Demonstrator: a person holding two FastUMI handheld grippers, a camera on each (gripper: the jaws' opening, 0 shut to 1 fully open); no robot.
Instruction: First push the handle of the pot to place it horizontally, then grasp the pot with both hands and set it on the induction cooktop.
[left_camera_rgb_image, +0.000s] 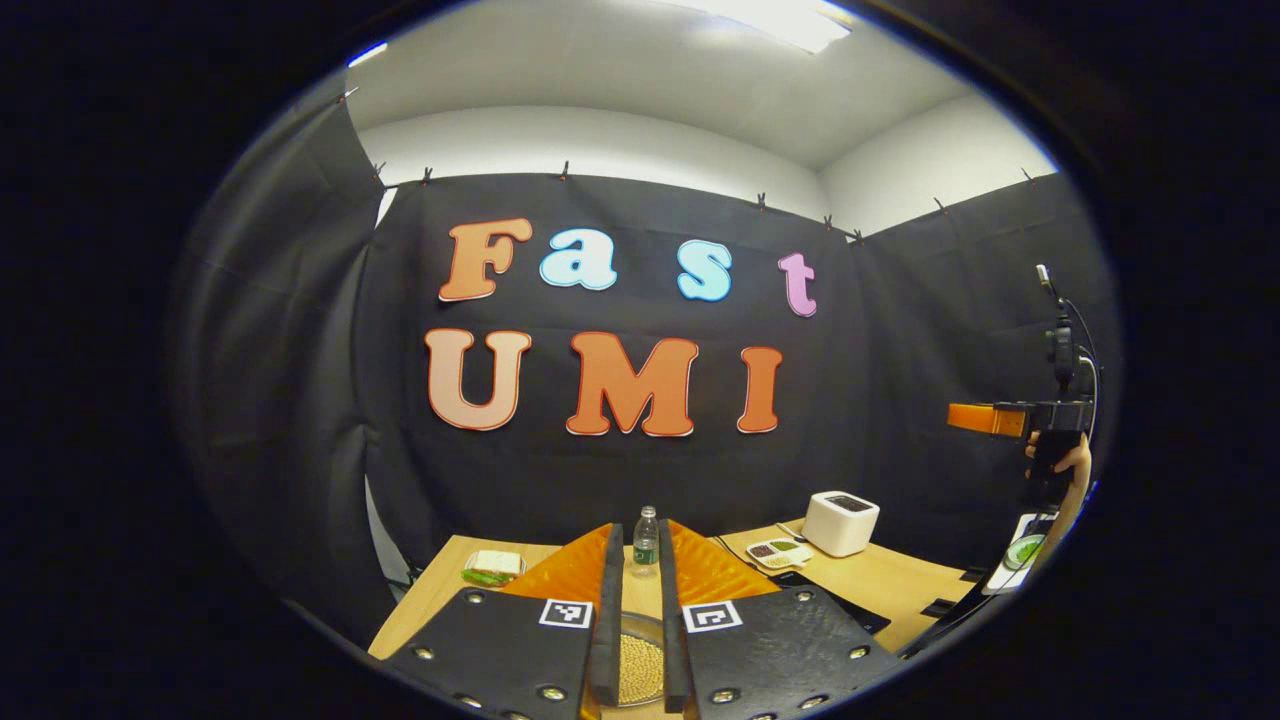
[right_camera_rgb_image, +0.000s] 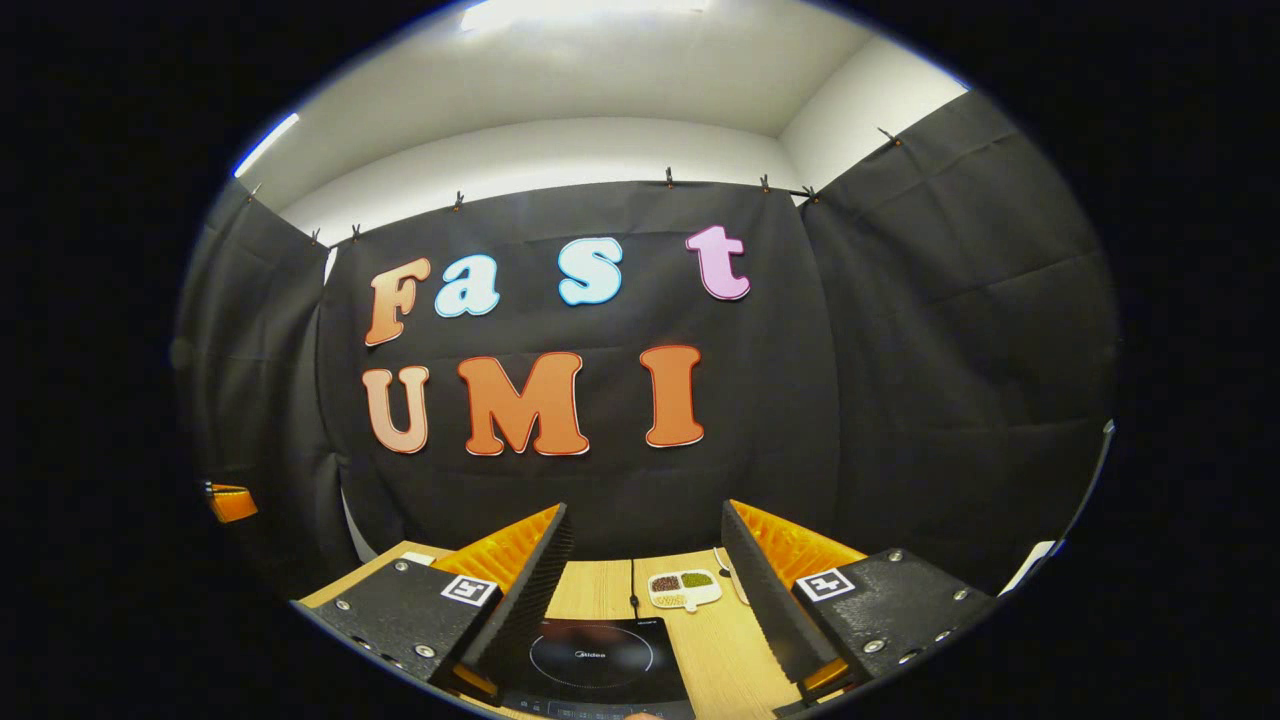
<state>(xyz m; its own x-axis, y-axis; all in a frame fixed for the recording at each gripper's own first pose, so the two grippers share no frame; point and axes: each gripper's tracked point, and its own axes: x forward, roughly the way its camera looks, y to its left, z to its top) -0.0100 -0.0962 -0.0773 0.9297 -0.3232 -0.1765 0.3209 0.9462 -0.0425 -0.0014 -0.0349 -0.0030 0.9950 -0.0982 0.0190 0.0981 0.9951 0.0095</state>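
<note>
Left gripper view: left gripper (left_camera_rgb_image: 636, 640) at bottom centre, fingers narrowed to a slim gap, gripping nothing. Through the gap, the pot (left_camera_rgb_image: 640, 668), round rim with pale beads inside, directly below. Handle not discernible. Water bottle (left_camera_rgb_image: 646, 540) beyond, white appliance (left_camera_rgb_image: 840, 522) lower right on the wooden table (left_camera_rgb_image: 890, 585). Other gripper at right edge, held by a hand (left_camera_rgb_image: 1072, 462).

Right gripper view: right gripper (right_camera_rgb_image: 645, 590) at bottom, fingers spread wide, empty. Induction cooktop (right_camera_rgb_image: 592, 655) at bottom centre; divided dish (right_camera_rgb_image: 684, 588) just behind.

Best approach, probably: lower the narrowed fingers beside the handle, sweep slowly sideways, avoid tipping the beads.
</note>
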